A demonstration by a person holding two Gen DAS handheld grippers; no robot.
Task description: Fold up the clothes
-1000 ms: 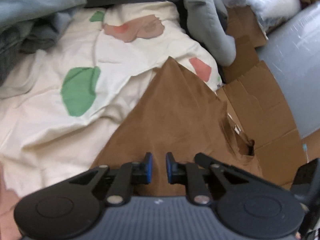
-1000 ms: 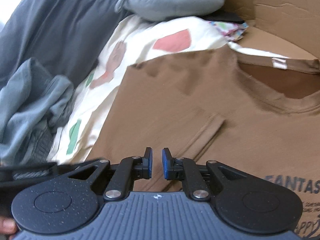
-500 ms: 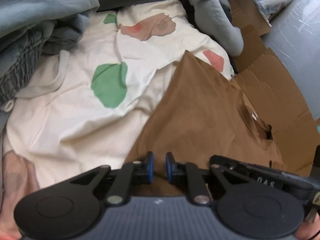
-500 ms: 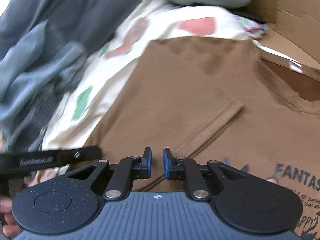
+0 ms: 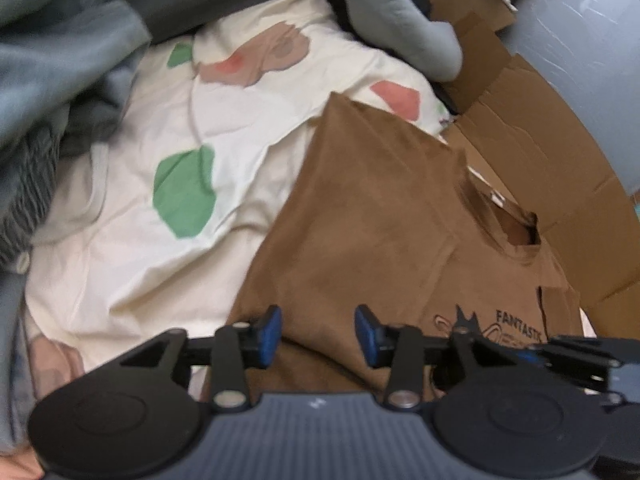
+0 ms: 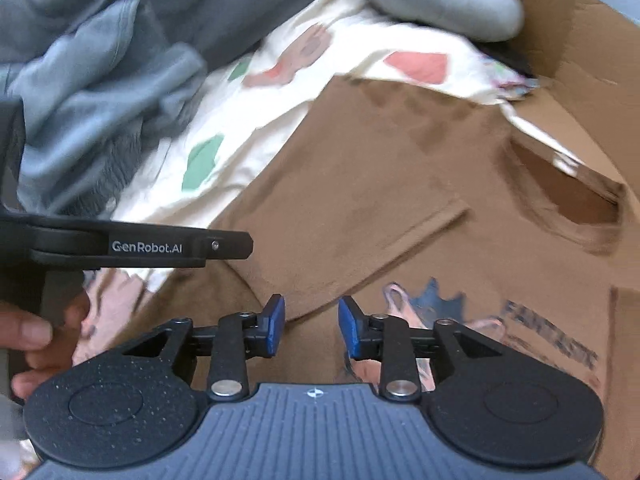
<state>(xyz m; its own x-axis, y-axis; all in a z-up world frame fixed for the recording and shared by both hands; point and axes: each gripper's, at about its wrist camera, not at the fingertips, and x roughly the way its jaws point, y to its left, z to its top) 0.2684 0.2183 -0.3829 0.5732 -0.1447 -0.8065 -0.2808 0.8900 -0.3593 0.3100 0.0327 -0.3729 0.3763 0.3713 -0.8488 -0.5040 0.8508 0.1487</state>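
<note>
A brown T-shirt (image 5: 384, 216) with a "FANTASTIC" print lies on a cream sheet with coloured patches (image 5: 160, 216); its left side is folded over the front. It also shows in the right wrist view (image 6: 392, 184). My left gripper (image 5: 317, 336) is open and empty just above the shirt's folded edge. My right gripper (image 6: 310, 326) is open and empty over the folded sleeve's edge, beside the print. The left gripper's body (image 6: 132, 246) shows at the left of the right wrist view.
Grey clothes (image 5: 52, 92) are piled at the left and back. A grey neck pillow (image 5: 400, 28) lies at the back. Flattened cardboard (image 5: 532, 120) lies at the right beside a grey wall.
Both grippers have opened from shut and let go of the brown shirt. The shirt's left side now lies folded over its front, and the print has come into the left view.
</note>
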